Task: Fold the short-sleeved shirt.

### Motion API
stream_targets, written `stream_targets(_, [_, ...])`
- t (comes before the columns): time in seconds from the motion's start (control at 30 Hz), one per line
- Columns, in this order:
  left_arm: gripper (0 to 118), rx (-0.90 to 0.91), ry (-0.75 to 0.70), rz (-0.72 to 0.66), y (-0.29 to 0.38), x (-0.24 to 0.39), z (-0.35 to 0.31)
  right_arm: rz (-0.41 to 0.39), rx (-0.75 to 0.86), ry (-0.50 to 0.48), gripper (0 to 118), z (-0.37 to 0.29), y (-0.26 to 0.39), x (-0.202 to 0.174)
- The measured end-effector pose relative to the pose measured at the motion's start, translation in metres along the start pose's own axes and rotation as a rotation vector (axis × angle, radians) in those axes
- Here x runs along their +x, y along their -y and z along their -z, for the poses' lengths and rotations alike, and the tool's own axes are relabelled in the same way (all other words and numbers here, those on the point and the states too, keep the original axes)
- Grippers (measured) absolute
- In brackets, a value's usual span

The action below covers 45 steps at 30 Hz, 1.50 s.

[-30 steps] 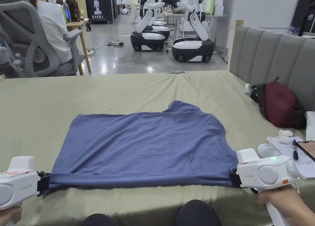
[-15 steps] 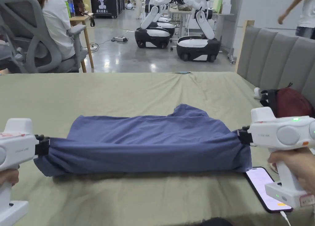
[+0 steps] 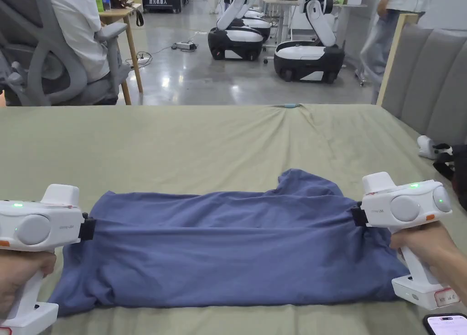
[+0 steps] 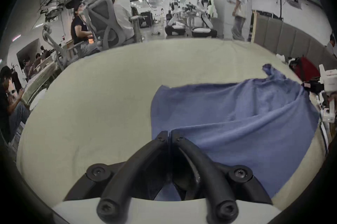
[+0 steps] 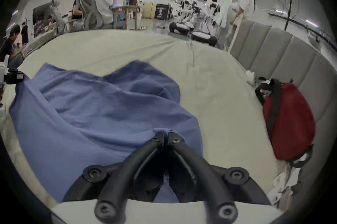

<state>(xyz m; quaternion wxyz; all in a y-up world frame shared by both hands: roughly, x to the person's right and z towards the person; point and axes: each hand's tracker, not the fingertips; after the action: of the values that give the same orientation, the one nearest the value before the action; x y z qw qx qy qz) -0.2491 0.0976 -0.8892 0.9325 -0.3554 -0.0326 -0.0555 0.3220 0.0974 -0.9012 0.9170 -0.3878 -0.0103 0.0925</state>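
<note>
We have the left gripper (image 3: 87, 228) clamped on the blue shirt (image 3: 228, 249) at its left edge; shirt lies doubled over on the bed (image 3: 182, 149); right gripper (image 3: 356, 216) clamped on its right edge.

shirt (image 3: 228, 249) on the bed (image 3: 182, 144), between left gripper (image 3: 89, 227) and right gripper (image 3: 356, 216)

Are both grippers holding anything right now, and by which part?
Yes: the left gripper and right gripper each pinch the blue shirt at opposite side edges of the fold.
</note>
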Motion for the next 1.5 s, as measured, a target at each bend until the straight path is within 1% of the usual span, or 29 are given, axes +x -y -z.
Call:
stream_targets(0.13, [1,-0.042,0.003,0.012,0.017,0.006,0.024,0.021,-0.042,0.003,4,0.019,0.012,-0.005])
stream_targets(0.17, [1,-0.037,0.005,0.011,0.02,0.007,0.025,0.024,-0.05,-0.003,5,0.02,0.014,-0.006])
stream_targets(0.2, [4,-0.019,0.001,0.012,0.021,0.008,0.021,0.022,-0.048,0.0,12,0.021,0.016,-0.008])
stream_targets(0.23, [20,-0.017,0.002,0.011,0.019,0.008,0.018,0.009,-0.028,0.011,33,0.018,0.016,-0.009])
stream_targets(0.27, [49,-0.008,0.011,0.006,0.016,0.006,0.014,-0.002,-0.008,0.036,62,0.011,0.016,-0.009])
stream_targets(0.3, [90,-0.005,0.019,-0.007,0.013,0.005,0.009,-0.003,0.006,0.052,93,0.005,0.014,-0.009])
stream_targets(0.33, [118,-0.01,0.005,-0.02,0.011,0.003,0.001,0.018,0.023,0.048,118,-0.005,0.013,-0.007])
stream_targets(0.37, [107,0.051,0.035,-0.053,0.012,-0.001,-0.014,0.053,0.058,0.039,118,-0.02,0.013,-0.005])
stream_targets(0.4, [101,0.086,0.016,-0.047,0.009,-0.005,-0.02,0.081,0.111,0.024,116,-0.046,0.014,-0.005])
stream_targets(0.47, [111,0.129,0.02,-0.057,0.012,-0.009,-0.047,0.118,0.147,-0.007,116,-0.076,0.017,-0.004])
stream_targets(0.5, [113,0.122,0.004,-0.067,0.014,-0.01,-0.059,0.113,0.134,-0.007,112,-0.091,0.02,-0.005])
stream_targets(0.53, [102,0.122,-0.006,-0.078,0.017,-0.011,-0.071,0.115,0.131,-0.008,97,-0.094,0.023,0.002])
stream_targets(0.57, [80,0.125,-0.004,-0.082,0.023,-0.012,-0.084,0.119,0.134,-0.003,77,-0.107,0.028,0.002])
stream_targets(0.6, [47,0.138,0.0,-0.092,0.028,-0.012,-0.101,0.123,0.15,0.002,47,-0.12,0.034,0.001])
stream_targets(0.63, [0,0.153,0.019,-0.1,0.033,-0.013,-0.112,0.126,0.161,-0.002,13,-0.131,0.039,0.001])
stream_targets(0.67, [0,0.169,0.046,-0.113,0.04,-0.015,-0.121,0.127,0.164,-0.012,4,-0.142,0.045,0.004])
stream_targets(0.73, [0,0.164,0.037,-0.136,0.048,-0.016,-0.139,0.126,0.156,-0.038,0,-0.157,0.051,0.004])
stream_targets(0.97, [0,0.153,0.021,-0.12,0.061,-0.02,-0.151,0.118,0.175,-0.033,0,-0.182,0.056,-0.001])
stream_targets(1.0, [14,0.142,0.024,-0.12,0.062,-0.02,-0.15,0.12,0.178,-0.038,0,-0.182,0.056,-0.001])
stream_targets(1.07, [99,0.083,0.015,-0.125,0.07,-0.019,-0.131,0.129,0.182,-0.044,0,-0.186,0.058,-0.003])
stream_targets(1.1, [118,0.048,0.0,-0.128,0.075,-0.018,-0.121,0.132,0.177,-0.047,0,-0.185,0.059,-0.003])
stream_targets(1.13, [107,0.076,-0.007,-0.12,0.077,-0.015,-0.116,0.132,0.172,-0.049,0,-0.182,0.06,-0.004])
stream_targets(1.17, [105,0.067,0.004,-0.132,0.081,-0.014,-0.106,0.131,0.168,-0.051,0,-0.179,0.061,-0.004])
stream_targets(1.23, [107,-0.021,-0.012,-0.144,0.09,-0.013,-0.083,0.124,0.154,-0.055,0,-0.172,0.062,-0.007])
stream_targets(1.3, [105,-0.076,-0.011,-0.153,0.099,-0.013,-0.076,0.126,0.135,-0.047,0,-0.165,0.063,-0.005])
stream_targets(1.37, [87,-0.087,0.003,-0.155,0.108,-0.009,-0.067,0.127,0.122,-0.043,0,-0.15,0.064,-0.004])
stream_targets(1.43, [80,-0.069,-0.033,-0.117,0.111,-0.003,-0.069,0.125,0.102,-0.043,0,-0.144,0.067,-0.004])
stream_targets(1.47, [65,-0.055,-0.015,-0.119,0.11,-0.002,-0.073,0.122,0.09,-0.043,0,-0.14,0.068,-0.004])
stream_targets(1.5, [35,-0.053,-0.008,-0.105,0.108,0.0,-0.077,0.118,0.079,-0.043,0,-0.137,0.068,-0.004])
